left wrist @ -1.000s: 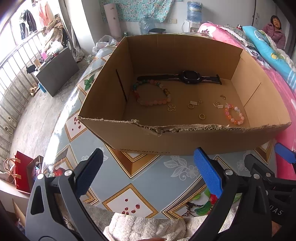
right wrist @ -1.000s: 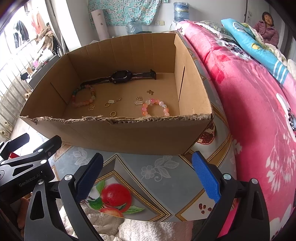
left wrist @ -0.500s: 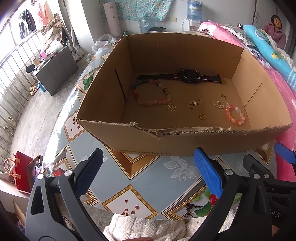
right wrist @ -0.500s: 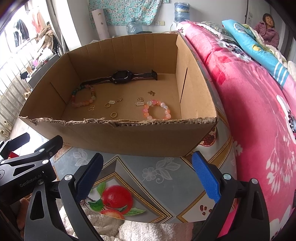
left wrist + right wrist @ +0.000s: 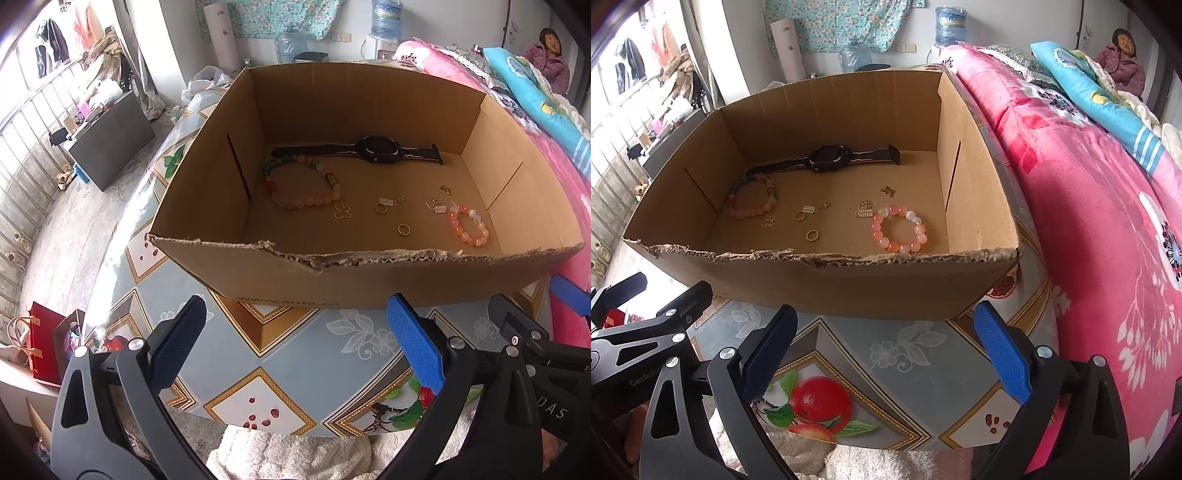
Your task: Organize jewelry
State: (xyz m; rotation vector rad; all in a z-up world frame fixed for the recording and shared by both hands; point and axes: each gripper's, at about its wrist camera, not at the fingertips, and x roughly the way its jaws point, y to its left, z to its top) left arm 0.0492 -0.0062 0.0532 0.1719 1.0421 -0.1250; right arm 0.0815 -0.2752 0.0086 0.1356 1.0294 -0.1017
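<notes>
While both grippers, left gripper (image 5: pixel 293 341) and right gripper (image 5: pixel 884 341), hang wide open and empty short of the cardboard box (image 5: pixel 827 275), watch (image 5: pixel 827 159), bracelets and small gold pieces lie spread inside, fitting either sorted or unsorted.

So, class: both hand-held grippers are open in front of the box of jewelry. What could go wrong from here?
1. The gold ring and small charms lie flat; wide fingers may slip off them.
2. The torn front wall of the cardboard box could catch a hand-held gripper reaching in.

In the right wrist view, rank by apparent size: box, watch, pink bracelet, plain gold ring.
1. Box, by far.
2. Watch, strap laid out flat.
3. Pink bracelet; nearer the camera, so its gap to the watch is unsure.
4. Gold ring, smallest.
</notes>
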